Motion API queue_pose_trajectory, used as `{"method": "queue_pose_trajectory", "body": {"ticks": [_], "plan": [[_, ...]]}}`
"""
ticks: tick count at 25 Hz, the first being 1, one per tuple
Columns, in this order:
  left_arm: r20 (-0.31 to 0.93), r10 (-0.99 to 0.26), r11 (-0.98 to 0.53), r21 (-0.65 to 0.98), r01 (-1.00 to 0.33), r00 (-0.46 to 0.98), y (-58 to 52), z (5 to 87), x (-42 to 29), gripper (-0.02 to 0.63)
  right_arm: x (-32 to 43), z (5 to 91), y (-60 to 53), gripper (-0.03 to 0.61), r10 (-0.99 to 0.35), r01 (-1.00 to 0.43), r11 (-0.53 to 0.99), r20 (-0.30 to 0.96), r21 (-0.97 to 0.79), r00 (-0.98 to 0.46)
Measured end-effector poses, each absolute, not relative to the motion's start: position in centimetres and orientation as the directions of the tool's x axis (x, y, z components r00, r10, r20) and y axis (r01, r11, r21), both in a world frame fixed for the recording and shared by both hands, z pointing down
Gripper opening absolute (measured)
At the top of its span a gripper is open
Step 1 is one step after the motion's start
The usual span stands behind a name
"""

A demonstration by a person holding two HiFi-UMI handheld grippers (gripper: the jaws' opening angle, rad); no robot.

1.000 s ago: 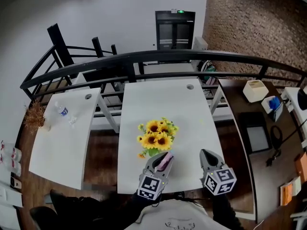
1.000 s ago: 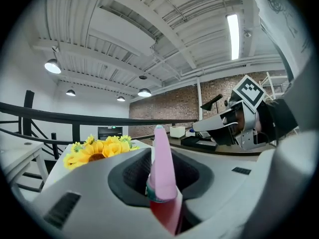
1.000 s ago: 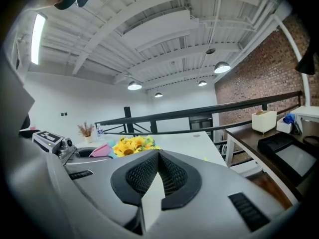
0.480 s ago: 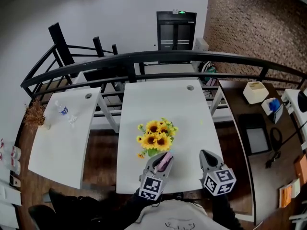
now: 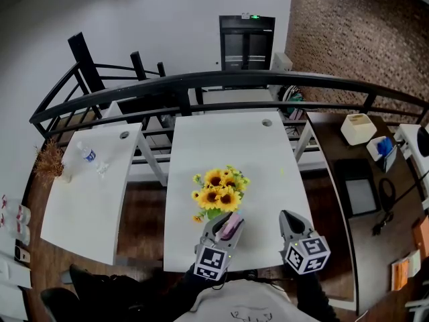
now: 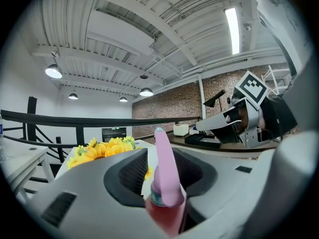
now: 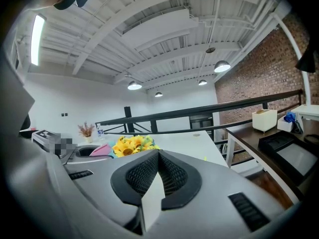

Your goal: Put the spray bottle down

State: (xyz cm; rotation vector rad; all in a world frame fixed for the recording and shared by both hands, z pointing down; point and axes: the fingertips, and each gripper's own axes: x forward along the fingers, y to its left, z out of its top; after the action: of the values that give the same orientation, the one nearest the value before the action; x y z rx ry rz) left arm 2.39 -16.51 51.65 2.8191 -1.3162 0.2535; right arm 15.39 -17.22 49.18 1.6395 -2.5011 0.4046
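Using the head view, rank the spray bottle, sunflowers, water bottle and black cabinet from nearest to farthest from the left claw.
1. Spray bottle, between the left claw's opening jaws.
2. Sunflowers, just ahead on the middle table.
3. Water bottle, off on the left table.
4. Black cabinet, beyond the railing.

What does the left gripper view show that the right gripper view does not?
Only the left gripper view: the spray bottle close up, its pink nozzle rising between the left claw's opening jaws, and the right claw side-on. Only the right gripper view: the right claw's jaws together with nothing between them, and a dried plant in the distance. Both: the sunflowers, the black railing and the brick wall; the bottle shows in the right gripper view too, only as a pink sliver.
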Motion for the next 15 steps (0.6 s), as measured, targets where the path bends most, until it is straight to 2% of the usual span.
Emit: {"method": "queue_pose_trajectory", "body": {"ticks": [3,10,15], "plan": [[0.148,-0.761,-0.644,-0.058,-0.763,0.632,-16.4,51.4,2.2,0.178,15.2,49.3,-17.2,-0.018,-0.881,-0.914,0.374,0.248,-0.156,-0.402],[0.132,-0.745,-0.664,-0.044,-0.747,0.654,-14.9,50.7,1.4,0.264,14.6,49.6,-17.4,-0.018,-0.878,-0.911,0.380,0.247,-0.163,-0.410],[0.068,-0.753,-0.658,-0.031,-0.753,0.655,-13.5,48.2,-0.1,0.268,13.5,49.6,-17.8,-0.018,-0.872,-0.904,0.393,0.245,-0.166,-0.424]]}}
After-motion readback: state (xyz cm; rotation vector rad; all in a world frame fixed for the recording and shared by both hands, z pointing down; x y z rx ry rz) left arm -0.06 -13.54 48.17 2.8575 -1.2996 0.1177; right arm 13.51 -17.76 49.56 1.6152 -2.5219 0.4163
